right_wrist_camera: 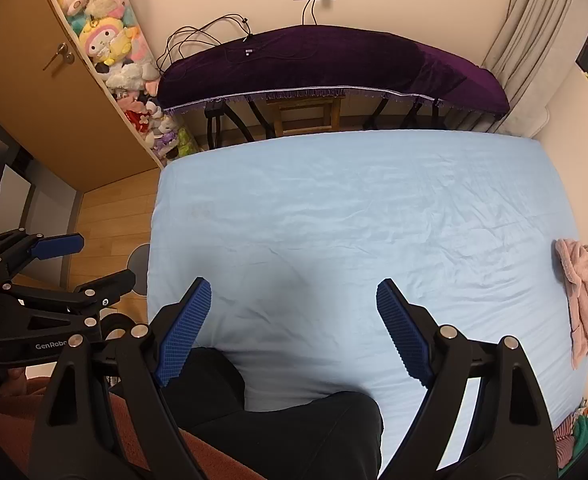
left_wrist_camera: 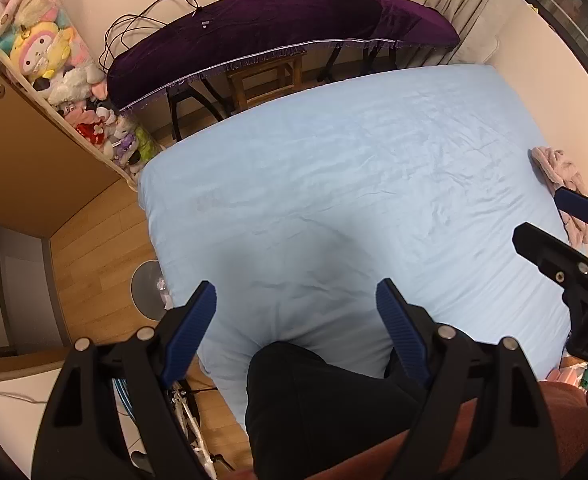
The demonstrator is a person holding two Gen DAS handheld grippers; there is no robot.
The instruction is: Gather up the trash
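Bedding fills most of both views: a pale blue bed (left_wrist_camera: 334, 184) stretches ahead of both tools, smooth and bare apart from a crumpled pink cloth (right_wrist_camera: 584, 288) at its far right edge, well to the right of the right tool (right_wrist_camera: 294, 320). The left tool (left_wrist_camera: 296, 328) hangs over the near edge of the bed, pointing steeply down, its blue pads spread wide with nothing between them. The right tool is likewise released and empty. A person's dark trouser leg (left_wrist_camera: 318, 400) shows just below both tools.

No obvious trash lies on the sheet. The likeliest candidates are off it — something clear and crinkly sits on a round grey base (left_wrist_camera: 148, 288) on the wood floor (left_wrist_camera: 90, 256), just left of the left tool, though I cannot tell what it is. Whether the pink cloth counts as trash is also unclear.

To do this step well, I would judge that the hands should first settle on one target rather than sweep the empty sheet. For the crinkly piece, lower the left tool past the mattress edge, keep the pads wide until they straddle it, then close gently so thin plastic does not slip out.
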